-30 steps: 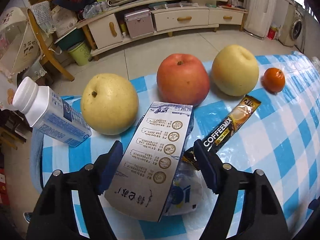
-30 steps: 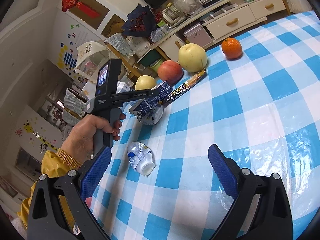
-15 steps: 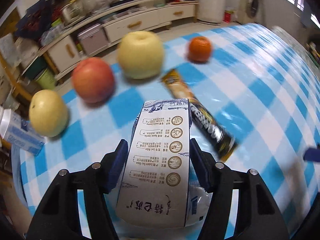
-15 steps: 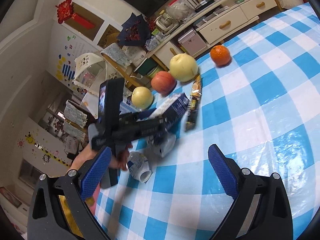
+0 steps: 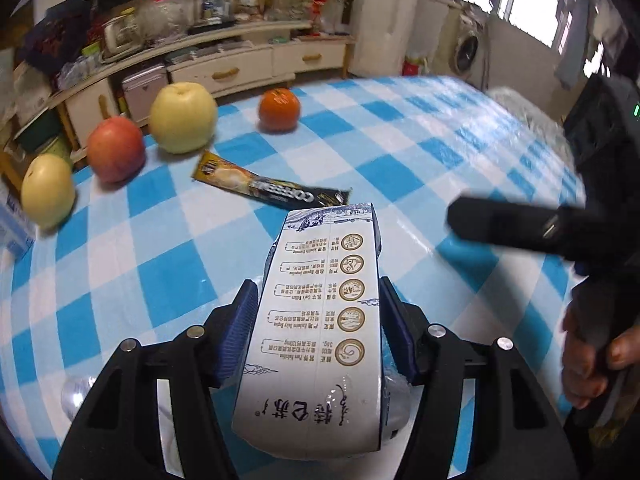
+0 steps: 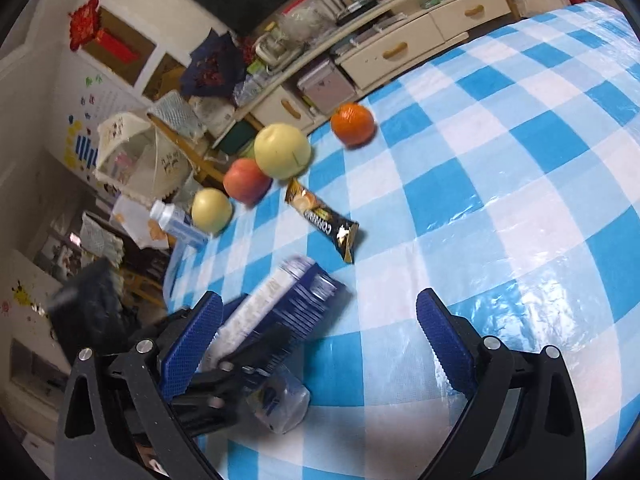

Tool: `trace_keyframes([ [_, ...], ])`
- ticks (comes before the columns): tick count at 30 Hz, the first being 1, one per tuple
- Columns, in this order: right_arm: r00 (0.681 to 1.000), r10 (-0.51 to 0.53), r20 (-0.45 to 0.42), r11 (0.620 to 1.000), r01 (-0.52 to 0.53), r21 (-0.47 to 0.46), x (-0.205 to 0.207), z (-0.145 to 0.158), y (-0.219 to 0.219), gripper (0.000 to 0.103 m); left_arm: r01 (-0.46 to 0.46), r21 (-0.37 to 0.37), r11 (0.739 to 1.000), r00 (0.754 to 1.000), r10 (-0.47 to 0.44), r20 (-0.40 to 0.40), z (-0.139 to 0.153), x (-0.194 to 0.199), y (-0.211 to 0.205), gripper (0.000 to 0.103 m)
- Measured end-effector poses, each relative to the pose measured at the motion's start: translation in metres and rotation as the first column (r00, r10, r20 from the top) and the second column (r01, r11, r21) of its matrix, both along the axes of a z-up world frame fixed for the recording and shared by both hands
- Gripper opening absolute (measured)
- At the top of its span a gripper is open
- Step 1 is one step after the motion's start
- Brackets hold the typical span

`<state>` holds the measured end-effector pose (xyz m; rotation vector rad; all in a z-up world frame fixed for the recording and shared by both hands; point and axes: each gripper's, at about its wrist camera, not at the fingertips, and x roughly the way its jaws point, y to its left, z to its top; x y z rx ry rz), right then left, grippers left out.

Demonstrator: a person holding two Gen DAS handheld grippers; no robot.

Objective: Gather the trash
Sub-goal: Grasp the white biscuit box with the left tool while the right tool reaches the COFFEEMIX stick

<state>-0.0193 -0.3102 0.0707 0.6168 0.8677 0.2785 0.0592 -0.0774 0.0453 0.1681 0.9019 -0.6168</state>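
My left gripper is shut on a crushed blue and white milk carton and holds it above the checked tablecloth. The carton also shows in the right wrist view, with a clear plastic piece hanging under it. A black COFFEEMIX sachet lies flat on the cloth beyond the carton; it also shows in the right wrist view. My right gripper is open and empty, just right of the held carton. In the left wrist view it shows as a blurred dark bar.
Two yellow pears, a red apple and an orange sit along the far table edge. A white bottle lies at the far left corner. A crumpled bottle lies under my left gripper. Cabinets stand beyond.
My left gripper has closed on the carton, lifted it and swung it right, towards my right gripper. The sachet has turned on the cloth. My right gripper stays open.
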Motion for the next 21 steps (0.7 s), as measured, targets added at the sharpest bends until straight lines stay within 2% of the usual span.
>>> trace_keyframes([
  [3, 1.0, 0.011, 0.011, 0.997, -0.01, -0.08, 0.004, 0.0, 0.011, 0.096, -0.072, -0.07, 0.995, 0.997, 0.074, 0.02, 0.016, -0.001, 0.02, 0.061],
  [6, 0.999, 0.019, 0.028, 0.995, -0.016, -0.097, 0.01, 0.0, 0.015, 0.096, -0.141, -0.126, 0.982, 0.988, 0.148, 0.048, 0.033, -0.012, 0.045, 0.061],
  [10, 0.997, 0.074, 0.02, 0.993, -0.072, -0.093, 0.018, -0.001, 0.032, 0.096, -0.251, -0.204, 0.946, 0.962, 0.267, 0.055, 0.047, -0.034, 0.09, 0.062],
  [12, 0.993, 0.116, 0.035, 0.984, -0.11, -0.143, 0.019, 0.002, 0.048, 0.096, -0.289, -0.223, 0.931, 0.949, 0.309, 0.059, 0.048, -0.046, 0.109, 0.062],
  [18, 0.989, 0.124, 0.081, 0.956, -0.097, -0.278, 0.028, 0.009, 0.067, 0.096, -0.356, -0.325, 0.876, 0.917, 0.394, 0.057, 0.045, -0.072, 0.155, 0.062],
  [21, 0.989, 0.115, 0.094, 0.941, -0.078, -0.329, 0.036, 0.01, 0.071, 0.094, -0.348, -0.36, 0.866, 0.916, 0.395, 0.065, 0.041, -0.074, 0.166, 0.062],
])
